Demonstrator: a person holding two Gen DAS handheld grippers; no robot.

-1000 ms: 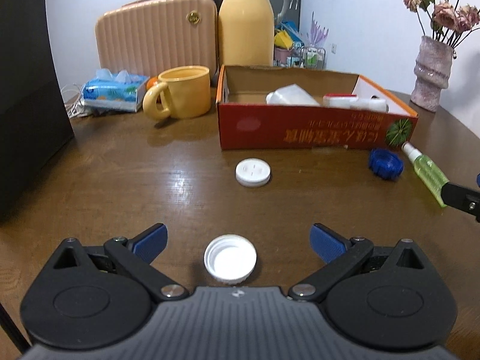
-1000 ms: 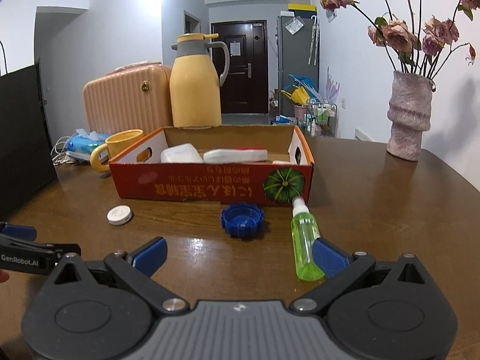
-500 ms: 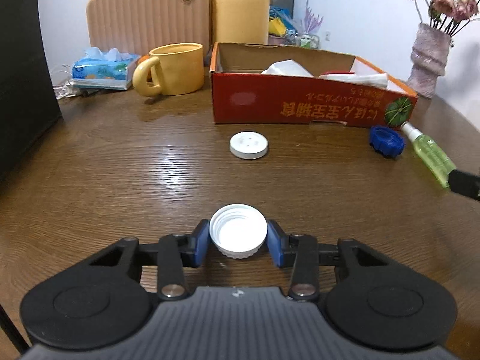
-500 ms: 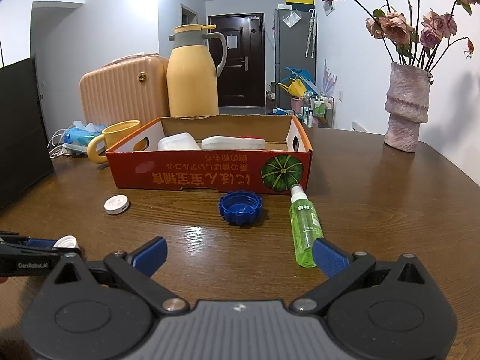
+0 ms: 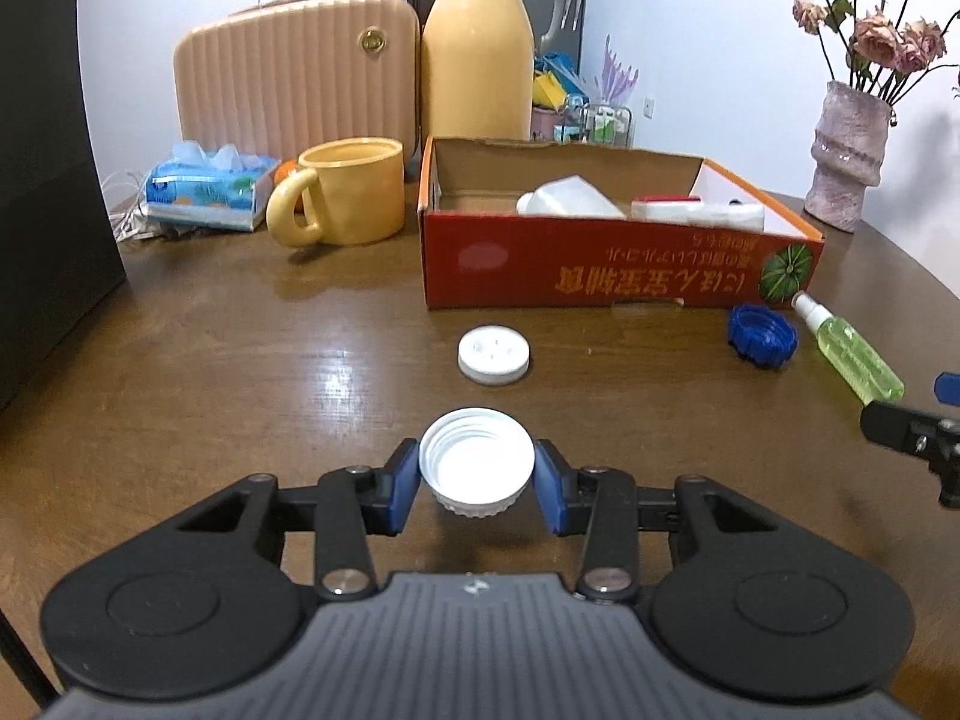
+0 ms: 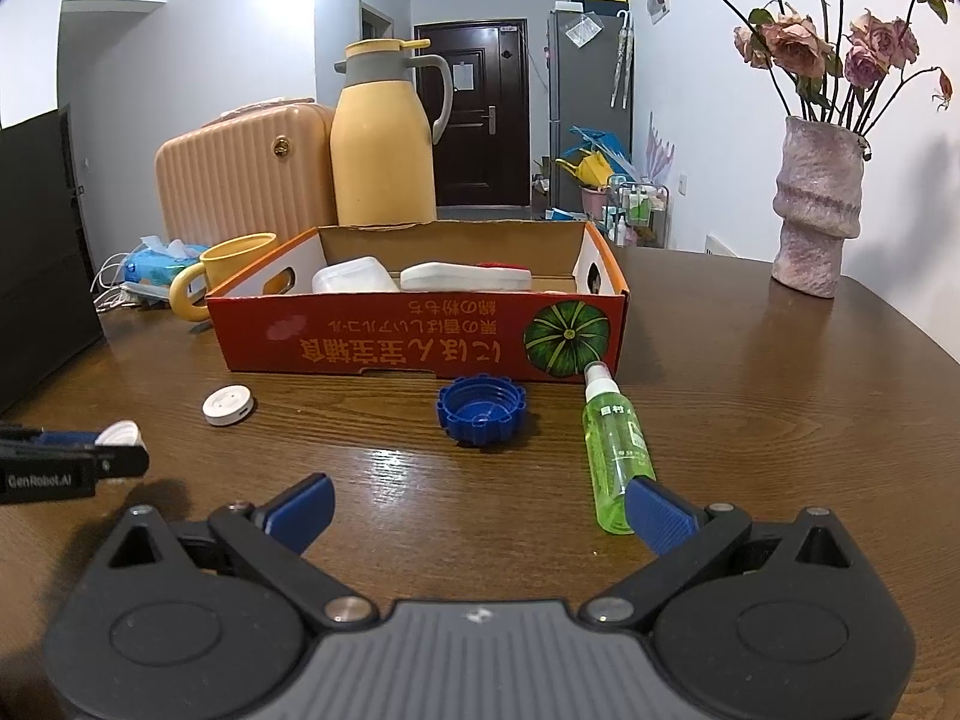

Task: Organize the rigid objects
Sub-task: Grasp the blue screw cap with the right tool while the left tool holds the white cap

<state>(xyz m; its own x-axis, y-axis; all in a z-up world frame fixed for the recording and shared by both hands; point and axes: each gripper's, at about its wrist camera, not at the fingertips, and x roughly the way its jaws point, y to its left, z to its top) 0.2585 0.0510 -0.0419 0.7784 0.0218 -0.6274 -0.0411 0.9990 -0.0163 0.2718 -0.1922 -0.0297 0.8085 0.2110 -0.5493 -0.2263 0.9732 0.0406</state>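
Note:
My left gripper (image 5: 477, 477) is shut on a white screw cap (image 5: 477, 462), held open side up just above the table; it also shows in the right wrist view (image 6: 120, 435). A flat white disc (image 5: 494, 354) lies ahead of it. A blue ridged cap (image 5: 763, 336) and a green spray bottle (image 5: 852, 348) lie in front of the red cardboard box (image 5: 600, 276), which holds white containers. My right gripper (image 6: 480, 510) is open and empty above the table, its right finger beside the bottle's base (image 6: 618, 450).
A yellow mug (image 5: 345, 192), a tissue pack (image 5: 207, 186), a pink case (image 5: 294, 72) and a yellow thermos jug (image 5: 477, 42) stand behind the box. A vase of dried roses (image 6: 819, 204) stands at the right. A black panel (image 5: 42, 180) stands at the left.
My left gripper closed on the white screw cap and has lifted it slightly off the table. My right gripper stayed open and shifted little.

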